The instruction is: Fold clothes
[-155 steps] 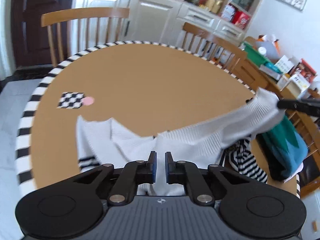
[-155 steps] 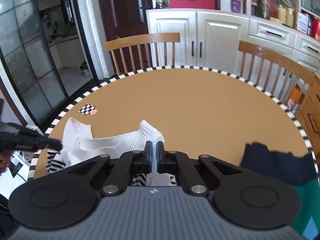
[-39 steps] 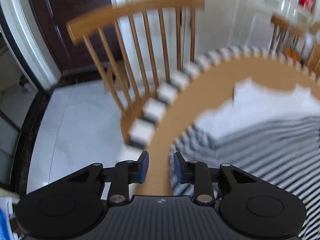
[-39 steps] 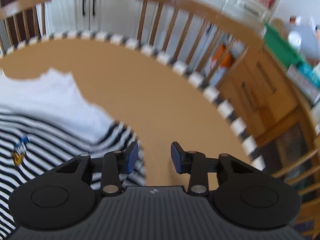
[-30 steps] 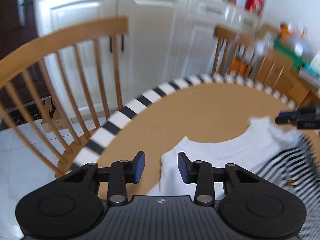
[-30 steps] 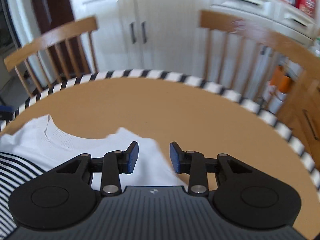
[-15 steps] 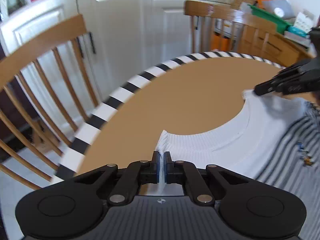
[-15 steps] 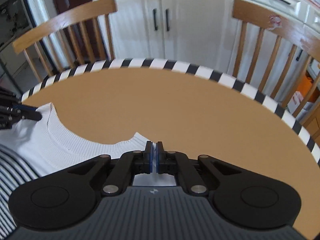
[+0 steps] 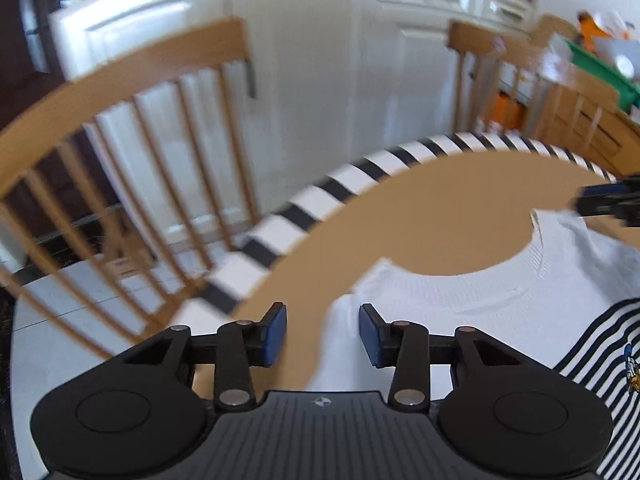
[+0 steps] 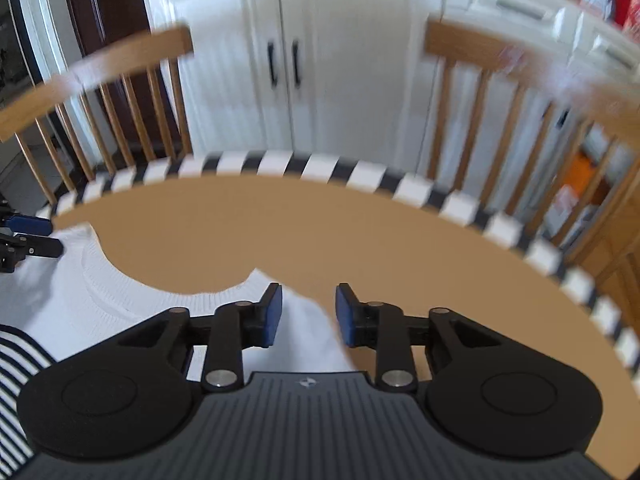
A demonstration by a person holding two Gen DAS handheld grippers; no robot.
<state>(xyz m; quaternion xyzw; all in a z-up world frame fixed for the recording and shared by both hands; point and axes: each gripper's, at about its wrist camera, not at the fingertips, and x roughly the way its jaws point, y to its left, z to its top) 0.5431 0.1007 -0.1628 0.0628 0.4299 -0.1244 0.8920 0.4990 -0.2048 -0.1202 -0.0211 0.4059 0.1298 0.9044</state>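
A white sweater (image 9: 460,304) with black stripes lower down lies flat on the round brown table (image 9: 420,208), its ribbed neckline facing the far edge. My left gripper (image 9: 322,334) hovers over the sweater's left shoulder corner, its jaws opening, the pads clear of the cloth. My right gripper (image 10: 307,314) stands over the right shoulder (image 10: 304,320), jaws opening too, nothing pinched. Each gripper's fingertips (image 9: 608,200) show at the side of the other view. A small cartoon patch (image 9: 632,368) sits on the striped part.
The table has a black-and-white striped rim (image 10: 280,166). Wooden spindle chairs (image 9: 132,152) (image 10: 520,100) stand behind it, in front of white cabinets (image 10: 288,60). Bare brown tabletop lies beyond the neckline. A cluttered sideboard (image 9: 592,52) is at the far right.
Half a second ago both grippers were shut on the sweater's shoulder corners. Now both have let go and stand open above the cloth, which lies flat.
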